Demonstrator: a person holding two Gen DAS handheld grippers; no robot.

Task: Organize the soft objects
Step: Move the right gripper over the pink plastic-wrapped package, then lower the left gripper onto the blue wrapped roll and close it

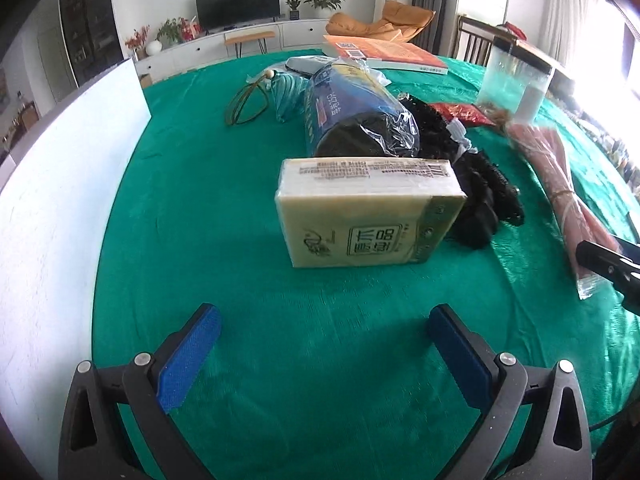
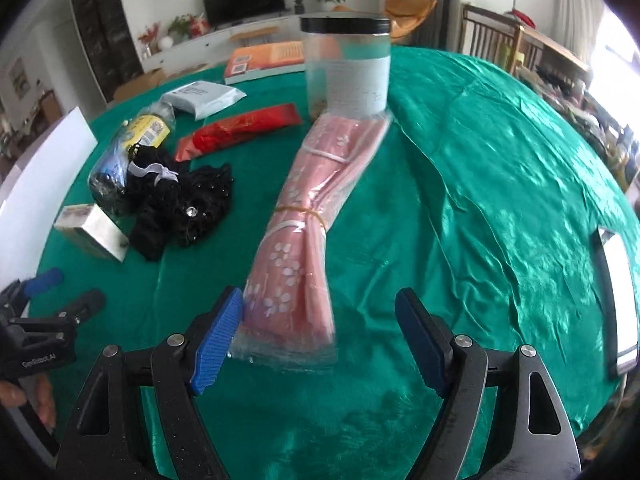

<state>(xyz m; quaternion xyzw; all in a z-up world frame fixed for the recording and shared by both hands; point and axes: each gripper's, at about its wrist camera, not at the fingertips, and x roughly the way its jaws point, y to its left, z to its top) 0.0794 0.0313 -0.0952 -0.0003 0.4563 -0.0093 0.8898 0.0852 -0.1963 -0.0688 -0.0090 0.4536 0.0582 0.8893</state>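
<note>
A beige tissue pack [image 1: 364, 216] lies on the green tablecloth [image 1: 248, 184], ahead of my open left gripper [image 1: 324, 344], which holds nothing. Behind the pack sit a blue plastic-wrapped roll [image 1: 352, 116] and a black lacy cloth [image 1: 476, 184]. In the right wrist view a long pink flowered bundle in clear wrap [image 2: 308, 224] lies lengthwise. Its near end sits between the spread fingers of my right gripper [image 2: 320, 340]; the left pad [image 2: 216, 344] is close against the wrap, the right pad is apart from it. The left gripper [image 2: 48, 308] also appears at the left edge.
A white board [image 1: 60, 208] stands at the table's left. A clear jar with a black lid [image 2: 348, 68] stands at the bundle's far end. A red packet [image 2: 240, 130], a grey pouch [image 2: 202, 98], an orange book [image 2: 266, 60] and a teal tassel [image 1: 286, 94] lie further back. A phone-like slab [image 2: 616, 300] lies right.
</note>
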